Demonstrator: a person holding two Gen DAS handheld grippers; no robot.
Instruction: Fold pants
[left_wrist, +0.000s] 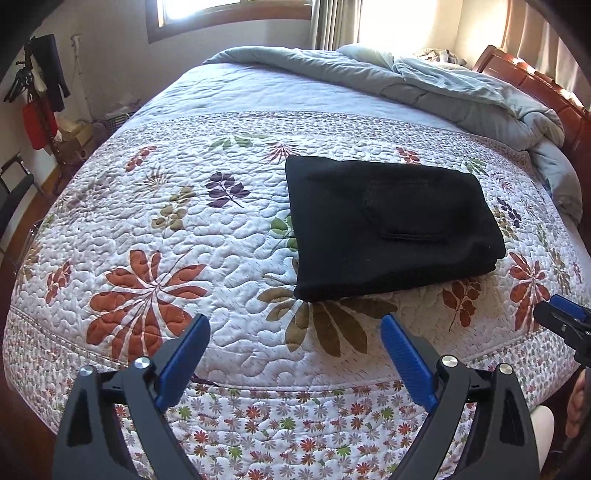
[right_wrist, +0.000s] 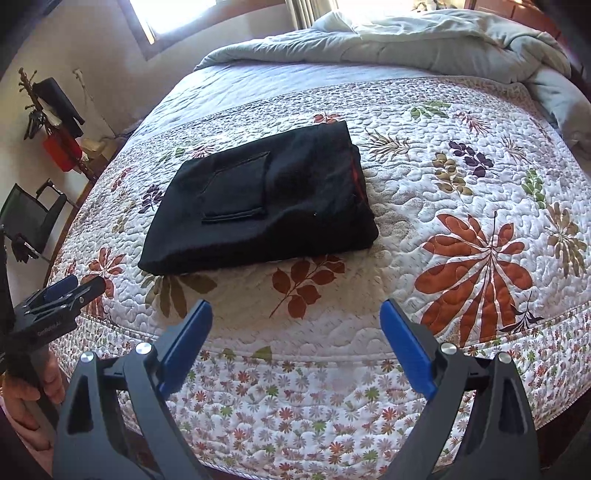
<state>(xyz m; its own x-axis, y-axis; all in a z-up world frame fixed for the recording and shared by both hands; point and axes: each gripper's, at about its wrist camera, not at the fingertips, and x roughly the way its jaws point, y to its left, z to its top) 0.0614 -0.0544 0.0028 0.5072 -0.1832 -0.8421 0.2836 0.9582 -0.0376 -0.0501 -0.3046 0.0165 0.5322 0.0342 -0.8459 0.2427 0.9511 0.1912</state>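
Left tool: blue ribbed pads on black arms, spread wide apart, gripping nothing; it hangs over the near edge of the bed, short of the garment.
Right tool: same build, fingers likewise parted and empty, also over the near edge; its tip shows at the right margin of the left wrist view.
Person: a hand wraps the left tool's handle, seen low left in the right wrist view.
Pants: black, folded into a compact, thick rectangle lying flat on the quilt, well apart from both tools; a patch pocket faces up, and a thin red strip shows along the stacked layers on its right side.
Step in hand: judged to be the close of the fold; the bundle looks finished, so only a light squaring of edges may remain.
How to do it well: come in low and level, nip only the top layers at a corner, tug gently so the stack does not slide or open; otherwise keep clear.
Pants fabric: matte, soft, heavy-looking knit or fleece; rounded, plump fold edges.
Quilt: white stitched bedspread, puckered texture, printed rust, olive and purple leaves, small-flower border.
Duvet: pale grey-blue, rumpled, heaped at the far end.
Headboard: glossy reddish wood.
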